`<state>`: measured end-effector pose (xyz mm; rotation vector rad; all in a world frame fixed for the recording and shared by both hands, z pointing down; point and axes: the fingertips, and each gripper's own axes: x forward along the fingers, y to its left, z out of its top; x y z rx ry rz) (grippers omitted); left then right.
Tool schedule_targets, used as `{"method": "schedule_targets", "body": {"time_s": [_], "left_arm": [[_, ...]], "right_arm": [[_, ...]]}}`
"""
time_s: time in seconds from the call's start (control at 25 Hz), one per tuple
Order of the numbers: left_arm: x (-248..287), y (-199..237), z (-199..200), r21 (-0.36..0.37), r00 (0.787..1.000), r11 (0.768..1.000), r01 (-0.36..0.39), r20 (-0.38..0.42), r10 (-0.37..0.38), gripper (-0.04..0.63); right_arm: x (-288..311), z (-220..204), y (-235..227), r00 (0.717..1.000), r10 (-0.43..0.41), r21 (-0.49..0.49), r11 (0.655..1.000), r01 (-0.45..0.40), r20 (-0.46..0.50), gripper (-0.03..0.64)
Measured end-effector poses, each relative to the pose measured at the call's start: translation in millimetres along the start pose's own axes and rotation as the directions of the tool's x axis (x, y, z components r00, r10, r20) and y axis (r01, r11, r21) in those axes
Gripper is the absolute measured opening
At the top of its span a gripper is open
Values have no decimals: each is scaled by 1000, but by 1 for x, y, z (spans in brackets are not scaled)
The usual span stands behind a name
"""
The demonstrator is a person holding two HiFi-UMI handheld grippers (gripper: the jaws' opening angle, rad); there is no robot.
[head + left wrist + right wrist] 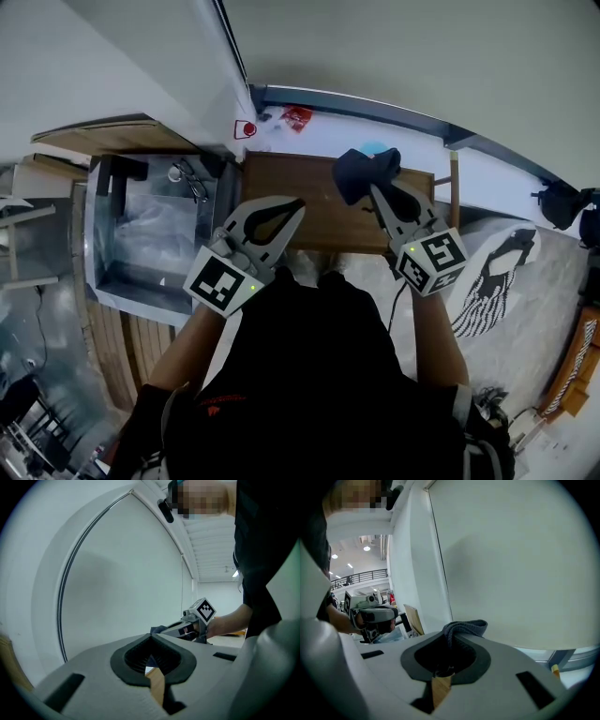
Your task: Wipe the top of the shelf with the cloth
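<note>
Right gripper [378, 187]: jaws clamped on the dark cloth [359, 169], which bunches out past the tips over the far side of the brown shelf top [291, 183]; contact with the wood cannot be told. Left gripper [296, 204]: jaws closed tip to tip, nothing between them, above the shelf's near-left part.

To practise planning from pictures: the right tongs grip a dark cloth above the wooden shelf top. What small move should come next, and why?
Probably lower the right tongs until the cloth presses onto the shelf top. The cloth is bunched at the tips over the top's far right part; contact with the wood cannot be confirmed. The left tongs are shut, empty.
</note>
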<state>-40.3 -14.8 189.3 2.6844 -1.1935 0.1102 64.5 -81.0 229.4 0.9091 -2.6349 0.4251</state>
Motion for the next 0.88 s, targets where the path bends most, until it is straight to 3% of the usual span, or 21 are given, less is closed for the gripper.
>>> {"method": "schedule_targets", "body": {"time_s": [0.88], "left_arm": [[11, -4, 5, -8, 999, 999, 32, 16, -32, 20]], "right_arm": [[-2, 13, -1, 1000, 18, -25, 1000, -18, 10, 31]]}}
